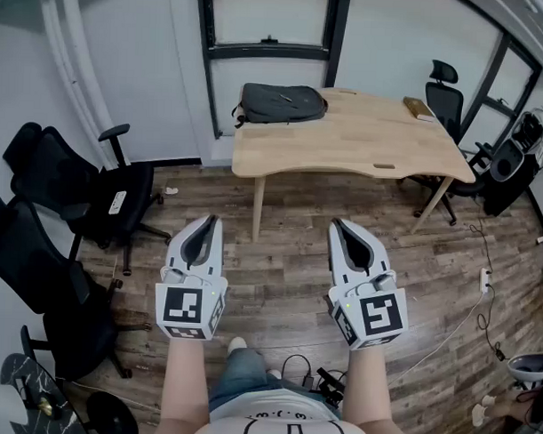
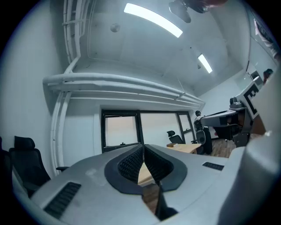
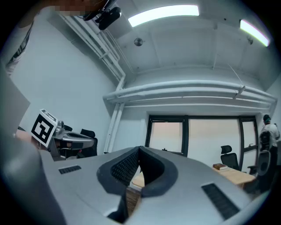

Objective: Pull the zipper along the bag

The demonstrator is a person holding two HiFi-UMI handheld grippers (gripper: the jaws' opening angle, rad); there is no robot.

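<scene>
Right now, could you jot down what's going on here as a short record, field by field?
Bag: dark bag, lying flat on the far left end of the table
Table: light wood table, across the floor from the person
Left claw: left claw shut, empty, held level in the air
Right claw: right claw shut, empty, level beside the left
Contact with bag: none; both claws are well short of it
Also there: black office chairs at left, a book on the table's far right corner

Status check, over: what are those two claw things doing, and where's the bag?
Left gripper and right gripper both shut, empty, held level. Bag lies untouched on the far table. Only wooden floor in between.
</scene>
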